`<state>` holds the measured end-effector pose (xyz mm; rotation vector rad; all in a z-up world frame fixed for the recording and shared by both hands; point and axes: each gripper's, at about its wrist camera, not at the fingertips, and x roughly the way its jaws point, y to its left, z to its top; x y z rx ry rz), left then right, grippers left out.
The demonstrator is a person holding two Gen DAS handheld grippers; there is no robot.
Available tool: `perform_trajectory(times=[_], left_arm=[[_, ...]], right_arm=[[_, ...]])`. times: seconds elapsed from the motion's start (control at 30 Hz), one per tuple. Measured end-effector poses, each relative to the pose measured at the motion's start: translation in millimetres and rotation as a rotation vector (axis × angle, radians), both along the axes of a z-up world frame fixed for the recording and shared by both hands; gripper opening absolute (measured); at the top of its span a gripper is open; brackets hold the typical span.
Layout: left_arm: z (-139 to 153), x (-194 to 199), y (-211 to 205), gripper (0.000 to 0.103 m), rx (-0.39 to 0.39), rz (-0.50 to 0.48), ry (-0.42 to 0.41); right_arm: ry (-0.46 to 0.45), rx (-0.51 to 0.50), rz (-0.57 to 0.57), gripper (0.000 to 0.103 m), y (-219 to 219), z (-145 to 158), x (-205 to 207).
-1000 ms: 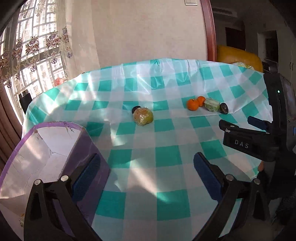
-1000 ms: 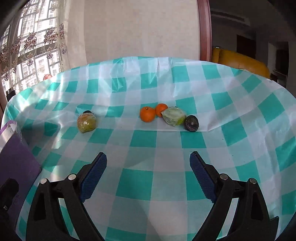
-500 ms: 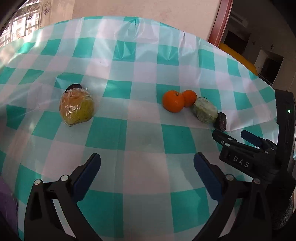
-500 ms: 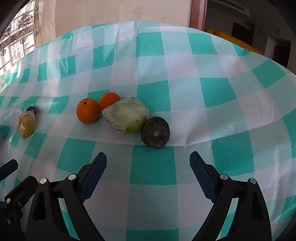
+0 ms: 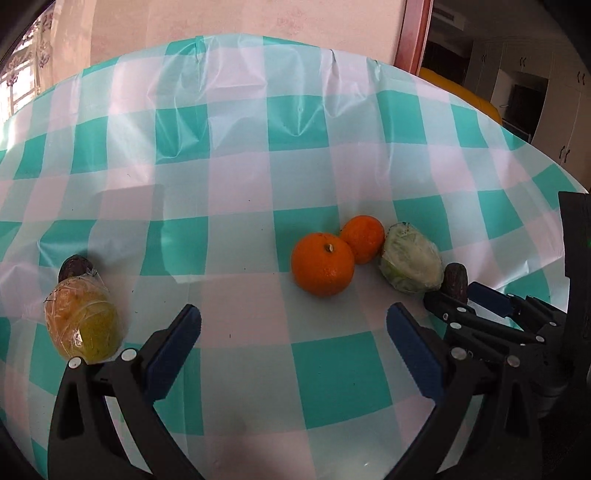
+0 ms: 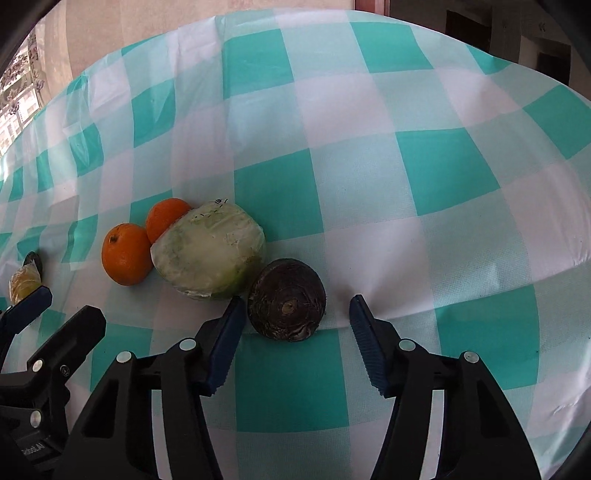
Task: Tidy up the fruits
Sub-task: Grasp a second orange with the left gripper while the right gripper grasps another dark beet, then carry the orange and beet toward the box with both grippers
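Observation:
In the right wrist view a dark round fruit (image 6: 286, 299) lies on the checked tablecloth between the tips of my right gripper (image 6: 297, 304). Its jaws are closing; a gap shows at the right pad, and the left pad is close beside the fruit. A plastic-wrapped green fruit (image 6: 210, 251) and two oranges (image 6: 125, 254) lie just left of it. My left gripper (image 5: 293, 314) stands open and empty, short of the larger orange (image 5: 322, 264) and smaller orange (image 5: 362, 239). A wrapped yellow fruit (image 5: 83, 325) and a dark fruit (image 5: 75, 266) lie to its left.
The teal-and-white tablecloth (image 5: 258, 166) covers a round table whose far edge meets a pale wall (image 5: 221, 22). A wooden door frame (image 5: 410, 33) and a yellow seat (image 5: 461, 92) stand behind at the right. A window (image 5: 26, 74) is at the left.
Both grippers moved forward and down toward the fruit row. The right jaws narrowed around the dark round fruit. The purple box has left the left wrist view.

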<state>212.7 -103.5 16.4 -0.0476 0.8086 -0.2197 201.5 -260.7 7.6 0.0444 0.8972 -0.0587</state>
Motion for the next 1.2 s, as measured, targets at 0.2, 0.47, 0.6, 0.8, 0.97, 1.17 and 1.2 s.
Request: perform_trajectory(times=[0.2,0.47,0.6,0.8,0.97,1.17,1.2], left_arm=[[-0.7,27.8,-7.9,0.101,0.017,-0.017,0.014],[-5.7,46.4,-25.3,0.092,0.117,-0.025,0.056],[-8.3,51.5,-27.8,0.065,0.138,-0.022,0.076],[-5.3,49.9,-20.9,0.044,0.124,-0.003,0.060],[1.7,47.2,-7.1,0.043,0.076,0.018,0.024],[12.5,27.6,24.3,0.043,-0.031,0.084,-0.044],[13.9,25.1,28.4,0.043,-0.041,0.094,-0.053]], right_arm=[[-0.012,-0.011,-0.014,0.039,3.6,0.4,0.8],[-0.023,-0.008,-0.057,0.038,9.5,-1.2,0.6],[-0.026,-0.012,-0.067,0.038,11.1,-2.1,-1.3],[-0.035,-0.014,-0.068,0.038,15.0,-1.9,-4.3],[-0.037,-0.005,-0.072,0.038,15.8,-5.9,-5.5],[-0.035,-0.004,-0.074,0.038,5.5,-2.3,-1.3],[-0.034,-0.003,-0.073,0.038,4.7,-2.1,0.3]])
